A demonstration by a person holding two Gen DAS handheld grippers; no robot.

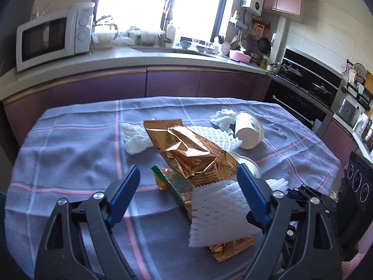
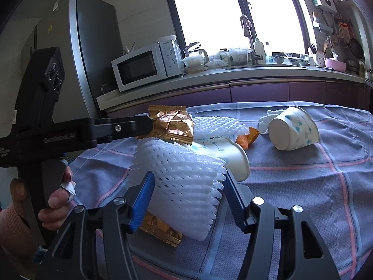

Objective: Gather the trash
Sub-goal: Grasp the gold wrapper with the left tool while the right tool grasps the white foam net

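Observation:
My left gripper (image 1: 187, 169) stands open over the checked tablecloth (image 1: 70, 151). The near end of a gold foil bag (image 1: 186, 149) and a green-orange wrapper (image 1: 165, 179) lie between its fingertips, and no pad presses on them. My right gripper (image 2: 190, 173) straddles a white foam net (image 2: 184, 186) that rests on a small gold wrapper (image 2: 160, 228). Its fingertips are at the net's edges, with no squeeze showing. Two printed paper cups (image 2: 291, 128) (image 2: 223, 154) lie on their sides. A second foam net (image 1: 216, 135) and a crumpled tissue (image 1: 222, 116) lie near them, and orange peel (image 2: 248, 137) shows beside the nearer cup.
A person's hand (image 2: 58, 200) grips the left gripper's handle with a scrap of tissue. Behind the table runs a purple counter with a microwave (image 1: 53, 37) and sink clutter. A fridge (image 2: 93, 46) stands at the left and a stove (image 1: 303, 86) at the right.

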